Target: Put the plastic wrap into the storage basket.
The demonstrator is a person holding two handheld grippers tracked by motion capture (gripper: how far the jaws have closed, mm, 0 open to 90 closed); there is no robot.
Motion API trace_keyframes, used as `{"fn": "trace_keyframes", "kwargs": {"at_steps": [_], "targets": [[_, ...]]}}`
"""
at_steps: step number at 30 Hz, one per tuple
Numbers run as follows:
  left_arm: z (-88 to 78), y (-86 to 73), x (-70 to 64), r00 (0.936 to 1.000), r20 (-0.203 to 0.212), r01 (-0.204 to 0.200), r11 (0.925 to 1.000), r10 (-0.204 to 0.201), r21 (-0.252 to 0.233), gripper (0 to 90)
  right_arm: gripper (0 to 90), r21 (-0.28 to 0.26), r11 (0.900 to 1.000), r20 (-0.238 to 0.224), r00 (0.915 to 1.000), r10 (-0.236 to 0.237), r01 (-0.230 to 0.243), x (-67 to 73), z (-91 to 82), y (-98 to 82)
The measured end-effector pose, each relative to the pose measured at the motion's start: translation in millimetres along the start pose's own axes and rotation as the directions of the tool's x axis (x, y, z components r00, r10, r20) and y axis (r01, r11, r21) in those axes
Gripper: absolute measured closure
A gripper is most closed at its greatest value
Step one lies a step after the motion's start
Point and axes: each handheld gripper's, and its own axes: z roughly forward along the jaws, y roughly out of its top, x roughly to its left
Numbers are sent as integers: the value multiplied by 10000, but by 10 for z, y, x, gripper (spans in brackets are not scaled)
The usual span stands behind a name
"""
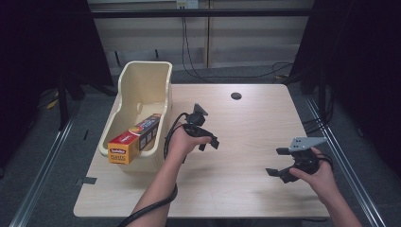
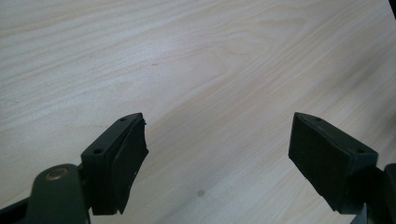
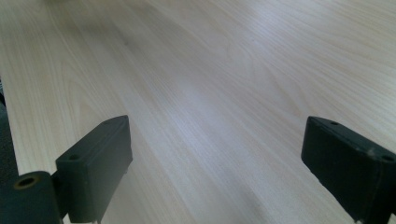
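At the centre of the high view, a person's left hand holds the left gripper (image 1: 209,142) just above the pale wooden table (image 1: 246,189), its jaws parted with nothing between them; the left gripper view (image 2: 217,154) shows bare wood grain in the gap. At the lower right of the frame, the right gripper (image 1: 276,162) sits low over the tabletop, jaws spread wide and empty, as the right gripper view (image 3: 215,168) confirms. Left of centre, a cream plastic basket (image 1: 142,80) stands at the table's left edge. An orange-and-yellow box of plastic wrap (image 1: 134,139) lies slanted across the basket's near rim, just beside the left gripper's hand.
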Motion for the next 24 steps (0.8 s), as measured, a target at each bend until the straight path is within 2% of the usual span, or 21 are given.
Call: {"fn": "trace_keyframes", "kwargs": {"at_steps": [2, 10, 12, 24], "targets": [[19, -23, -7, 10000, -1, 2, 10000, -2, -4, 187, 86, -1, 10000, -2, 10000, 3, -3, -2, -2, -2], [134, -127, -26, 9990, 44, -435, 9991, 435, 25, 185, 86, 49, 10000, -41, 10000, -42, 43, -2, 12, -6], [151, -148, -21, 9979, 40, -653, 9978, 652, 76, 183, 85, 68, 10000, 6, 10000, -43, 43, 0, 18, -8], [284, -314, -33, 9921, 45, -1256, 9921, 1257, -69, 182, 85, 172, 9998, 62, 10000, -24, 23, -7, 64, -40]]}}
